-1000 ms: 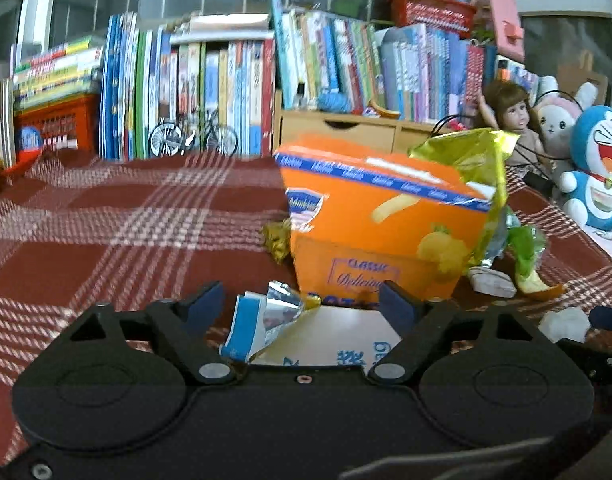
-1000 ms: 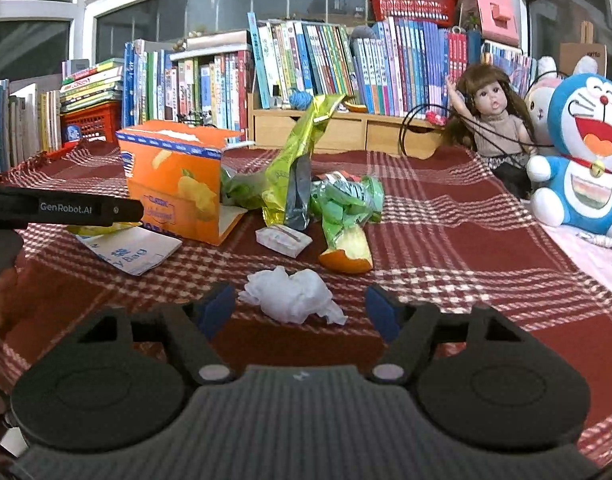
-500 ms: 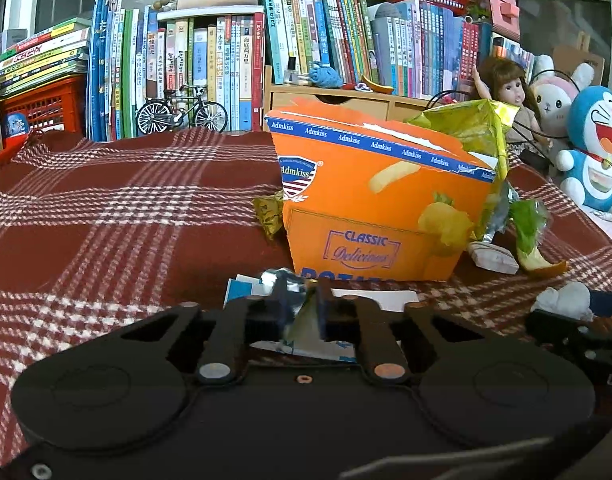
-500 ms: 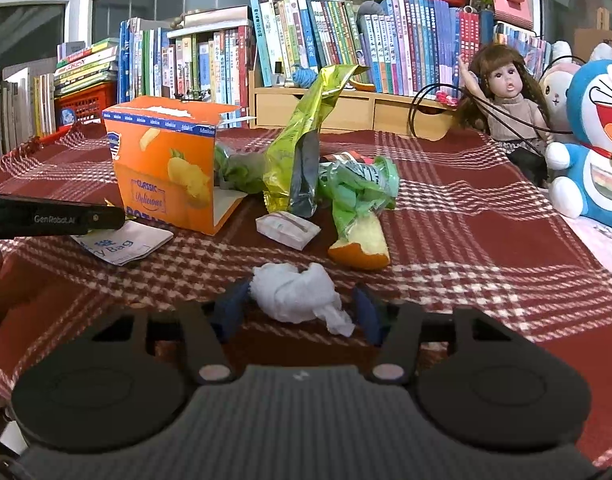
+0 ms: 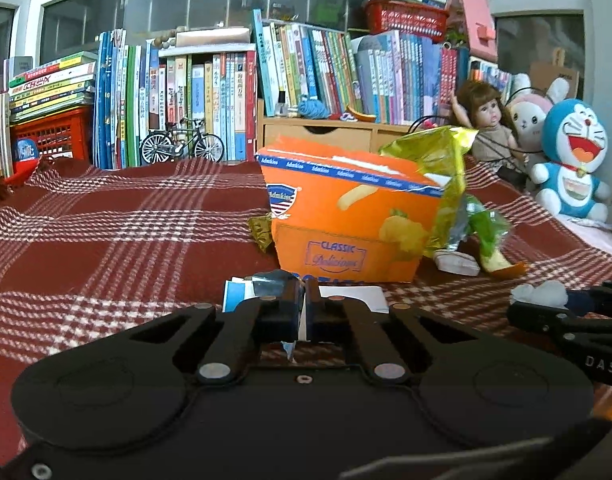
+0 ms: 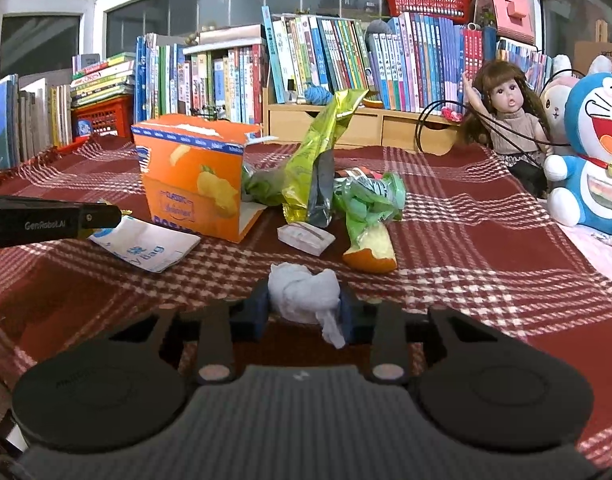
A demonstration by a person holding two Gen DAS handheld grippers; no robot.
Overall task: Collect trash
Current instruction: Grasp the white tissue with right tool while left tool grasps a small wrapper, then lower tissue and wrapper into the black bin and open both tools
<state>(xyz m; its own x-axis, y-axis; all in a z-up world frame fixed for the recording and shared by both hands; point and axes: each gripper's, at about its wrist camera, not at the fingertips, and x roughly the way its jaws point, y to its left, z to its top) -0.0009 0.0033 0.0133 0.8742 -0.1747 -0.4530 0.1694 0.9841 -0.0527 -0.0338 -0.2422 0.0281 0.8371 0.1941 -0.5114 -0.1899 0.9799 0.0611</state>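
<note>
My left gripper (image 5: 304, 312) is shut on a blue-and-white foil wrapper (image 5: 242, 294) lying in front of an orange snack box (image 5: 345, 224). The wrapper also shows in the right wrist view (image 6: 146, 246), with the left gripper at its left end. My right gripper (image 6: 304, 312) is shut on a crumpled white tissue (image 6: 304, 292); the tissue shows in the left wrist view (image 5: 539, 292) too. Behind it lie a small white packet (image 6: 306, 236), an orange peel piece (image 6: 371, 254), a green bag (image 6: 365, 200) and a yellow-green foil bag (image 6: 309, 172).
Everything sits on a red plaid cloth (image 5: 106, 220). Books (image 5: 186, 100) and a wooden drawer unit (image 5: 325, 136) line the back. A doll (image 6: 509, 120) and a Doraemon plush (image 6: 597, 160) stand at the right. A model bicycle (image 5: 182, 146) stands by the books.
Both grippers have closed: the left on the foil wrapper, the right on the white tissue. Both have lifted slightly, and the view has risen.
</note>
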